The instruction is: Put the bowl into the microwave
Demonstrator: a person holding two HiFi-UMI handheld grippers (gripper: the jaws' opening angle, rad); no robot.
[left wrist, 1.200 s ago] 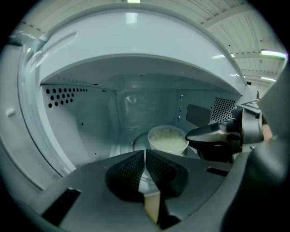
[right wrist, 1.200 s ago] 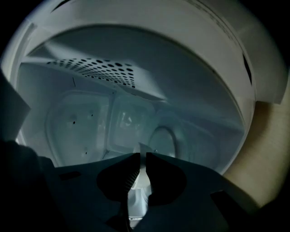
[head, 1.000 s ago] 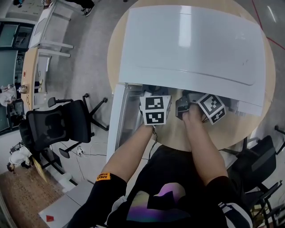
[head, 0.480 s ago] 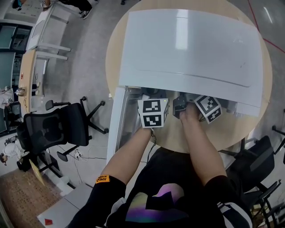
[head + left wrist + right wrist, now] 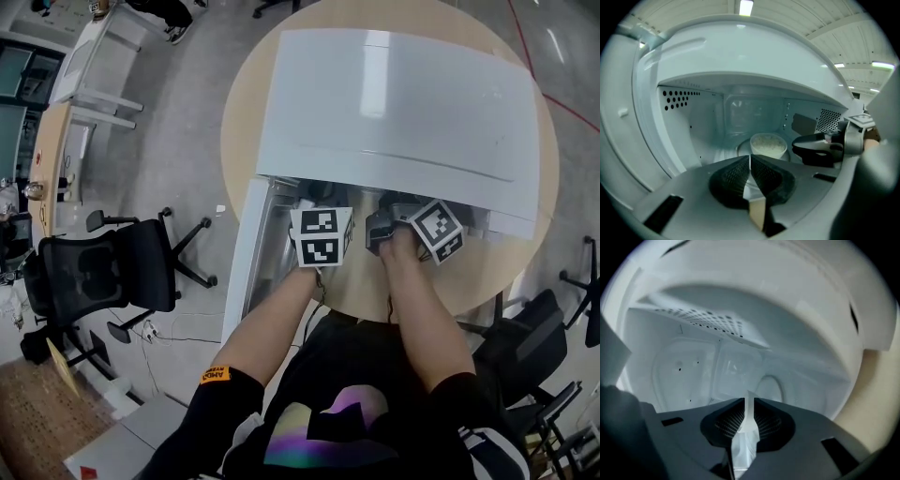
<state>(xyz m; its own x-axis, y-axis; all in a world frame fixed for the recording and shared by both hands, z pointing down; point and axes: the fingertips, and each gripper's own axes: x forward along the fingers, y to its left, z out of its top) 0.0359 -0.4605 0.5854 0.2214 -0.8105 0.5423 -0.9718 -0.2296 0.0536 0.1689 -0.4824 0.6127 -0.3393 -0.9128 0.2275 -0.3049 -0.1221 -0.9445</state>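
The white microwave (image 5: pixel 403 94) stands on a round wooden table (image 5: pixel 242 112) with its door (image 5: pixel 246 253) swung open to the left. In the left gripper view a white bowl (image 5: pixel 767 144) with a pale grainy filling sits on the turntable inside the cavity. My left gripper (image 5: pixel 750 161) is at the opening, short of the bowl, jaws shut and empty. My right gripper (image 5: pixel 748 401) also points into the cavity, jaws shut with nothing in them; its dark body (image 5: pixel 820 147) shows to the right of the bowl. Both marker cubes (image 5: pixel 322 236) (image 5: pixel 437 230) sit at the microwave's front edge.
A black office chair (image 5: pixel 103 272) stands on the floor to the left of the open door. Another dark chair (image 5: pixel 525 347) is at the lower right, and desks (image 5: pixel 84 75) are at the far left. The cavity walls close in around both grippers.
Both grippers have stayed at the microwave opening with almost no shift. The head view has drifted slightly.
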